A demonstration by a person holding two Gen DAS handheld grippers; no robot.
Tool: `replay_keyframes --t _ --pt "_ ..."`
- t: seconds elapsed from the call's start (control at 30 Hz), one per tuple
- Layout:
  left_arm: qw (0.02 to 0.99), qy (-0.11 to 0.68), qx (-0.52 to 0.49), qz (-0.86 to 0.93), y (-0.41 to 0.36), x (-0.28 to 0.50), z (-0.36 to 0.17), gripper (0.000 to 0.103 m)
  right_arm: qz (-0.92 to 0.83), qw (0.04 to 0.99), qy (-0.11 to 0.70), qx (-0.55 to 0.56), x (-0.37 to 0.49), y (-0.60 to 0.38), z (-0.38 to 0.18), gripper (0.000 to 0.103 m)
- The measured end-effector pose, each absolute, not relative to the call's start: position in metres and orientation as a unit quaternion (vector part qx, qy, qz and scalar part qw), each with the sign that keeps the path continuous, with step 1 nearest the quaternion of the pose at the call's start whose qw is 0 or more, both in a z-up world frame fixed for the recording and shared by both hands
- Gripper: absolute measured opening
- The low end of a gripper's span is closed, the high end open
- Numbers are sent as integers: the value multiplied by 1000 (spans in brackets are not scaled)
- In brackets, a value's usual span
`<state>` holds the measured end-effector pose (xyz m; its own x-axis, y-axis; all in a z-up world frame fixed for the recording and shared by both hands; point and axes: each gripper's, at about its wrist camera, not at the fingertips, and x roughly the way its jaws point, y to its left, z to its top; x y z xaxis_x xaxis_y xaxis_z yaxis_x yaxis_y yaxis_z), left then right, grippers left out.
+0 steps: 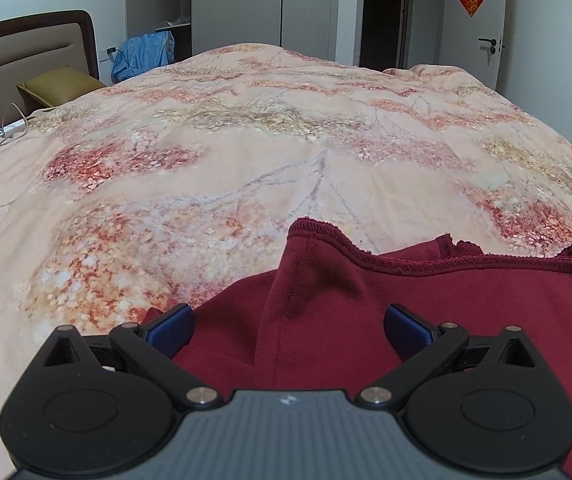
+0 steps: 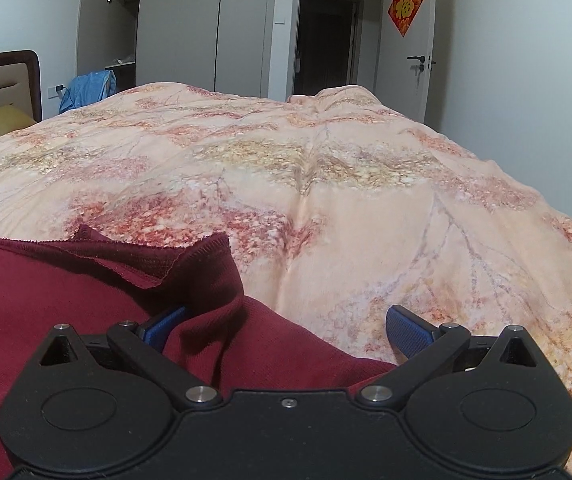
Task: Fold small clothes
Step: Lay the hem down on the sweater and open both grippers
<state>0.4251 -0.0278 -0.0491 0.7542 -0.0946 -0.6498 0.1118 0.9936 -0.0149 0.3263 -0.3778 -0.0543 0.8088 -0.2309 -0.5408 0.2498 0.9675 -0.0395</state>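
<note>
A dark red garment [image 1: 426, 304] lies on the floral bedspread [image 1: 246, 152], at the near edge of the bed. My left gripper [image 1: 288, 332] is open, its blue pads spread wide over the garment's left part, where a raised fold runs between them. In the right wrist view the same dark red garment [image 2: 66, 292] fills the lower left. My right gripper [image 2: 286, 330] is open over its right edge; the left pad [image 2: 164, 326] is partly covered by a cloth fold and the right pad [image 2: 408, 334] is over the bedspread [image 2: 326, 184].
A brown headboard [image 1: 26, 48] and an olive pillow [image 1: 60, 86] are at the far left. A blue cloth [image 1: 144, 56] hangs by an open wardrobe. A door [image 1: 482, 40] with a red ornament stands at the far right. A cable [image 1: 10, 130] lies near the pillow.
</note>
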Motion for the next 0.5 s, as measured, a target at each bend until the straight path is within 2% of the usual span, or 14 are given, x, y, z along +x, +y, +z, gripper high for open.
replay_keyframes --t 0.27,0.5 --pt "925 379 13 -37 -30 424 -26 103 -113 946 302 38 328 -386 -44 102" --pt "941 338 7 -32 -27 393 32 103 -128 957 259 15 297 -378 1 102"
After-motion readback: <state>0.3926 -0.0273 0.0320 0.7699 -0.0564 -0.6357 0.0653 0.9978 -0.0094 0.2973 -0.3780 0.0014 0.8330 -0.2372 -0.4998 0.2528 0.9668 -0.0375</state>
